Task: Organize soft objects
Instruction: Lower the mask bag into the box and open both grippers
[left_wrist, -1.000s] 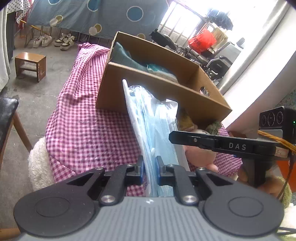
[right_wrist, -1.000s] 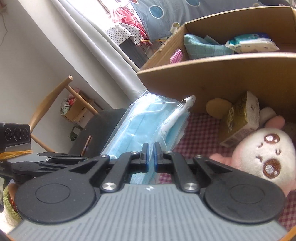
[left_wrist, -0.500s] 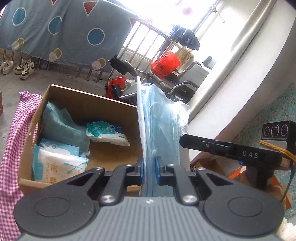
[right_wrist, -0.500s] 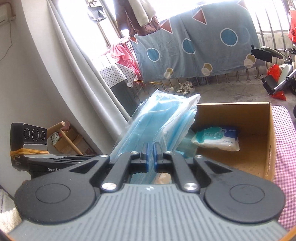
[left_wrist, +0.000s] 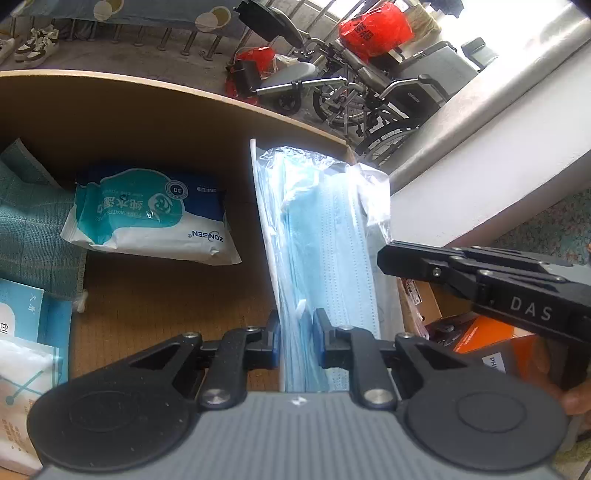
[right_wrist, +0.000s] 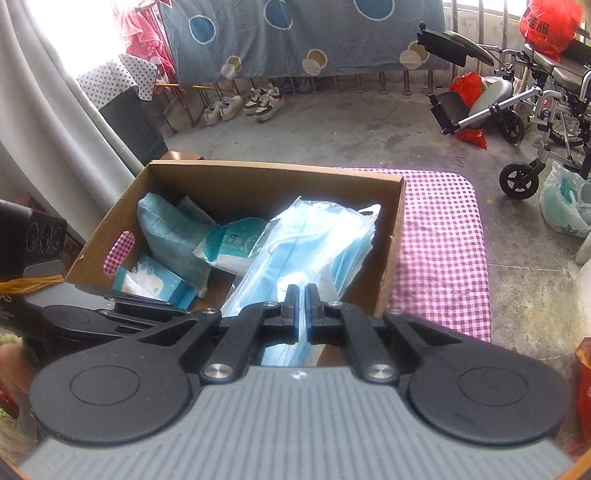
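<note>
You are holding a clear plastic pack of blue face masks (left_wrist: 325, 236) between both tools, above the open cardboard box (right_wrist: 258, 177). In the left wrist view, the left tool (left_wrist: 295, 341) is sitting at lower centre with the pack standing upright between its blue pads; its jaws have just been opening, and the pads are now standing slightly spread on either side of the pack (a thin gap is showing on each side). The right tool (left_wrist: 391, 254) is reaching in from the right edge of that frame, touching the pack's right side.

In the right wrist view, the right tool (right_wrist: 302, 314) is pressing its jaws nearly together, pinching the near edge of the mask pack (right_wrist: 306, 236), which is slanting up toward the box's centre right.

Inside the box, a white and teal wet wipes packet (left_wrist: 151, 214) is lying at centre left of the left view, a teal folded cloth (left_wrist: 33, 221) at the far left, and a light blue tissue box (right_wrist: 155, 280) near the lower left. The box is resting on a table covered in pink checked cloth (right_wrist: 439, 240).
</note>
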